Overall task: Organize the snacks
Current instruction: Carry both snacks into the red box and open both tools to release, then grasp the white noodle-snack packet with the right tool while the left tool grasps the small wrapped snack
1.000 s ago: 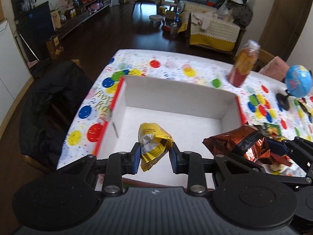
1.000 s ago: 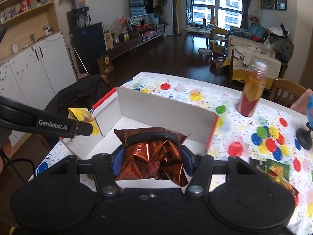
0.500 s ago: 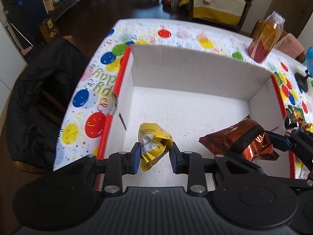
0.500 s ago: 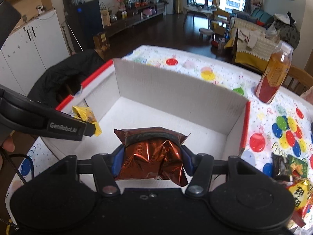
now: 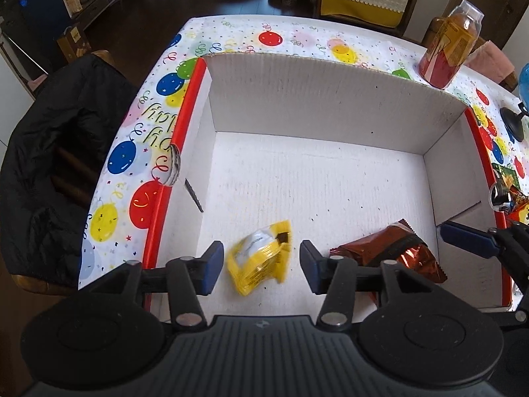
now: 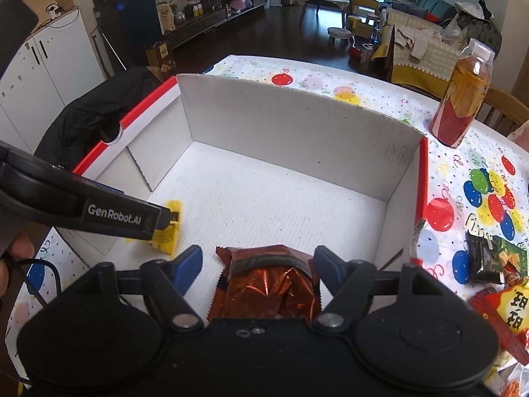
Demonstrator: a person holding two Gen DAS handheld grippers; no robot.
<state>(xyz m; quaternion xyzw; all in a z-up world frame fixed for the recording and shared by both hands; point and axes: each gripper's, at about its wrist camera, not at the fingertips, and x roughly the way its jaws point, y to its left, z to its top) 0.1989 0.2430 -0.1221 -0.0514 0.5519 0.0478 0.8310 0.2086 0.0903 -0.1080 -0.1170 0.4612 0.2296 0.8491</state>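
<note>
Balloon-print cloth covers the counter point(image 5: 231, 38) under the white box point(image 5: 330, 99). Your left gripper point(image 5: 261, 261) and right gripper point(image 6: 258, 264) both have jaws wide; the yellow packet point(image 5: 259, 256) and copper packet point(image 6: 267, 287) sit on the box floor. Lift straight up, clear of the walls, before reaching for the loose snacks point(image 6: 489, 261).

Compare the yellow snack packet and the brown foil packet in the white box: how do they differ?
The yellow snack packet is smaller and looks motion-blurred; the brown foil packet is larger, shiny, crinkled and sharp. The yellow one lies between the left gripper's open fingers, the brown one between the right gripper's. Both are released inside the white box.
</note>
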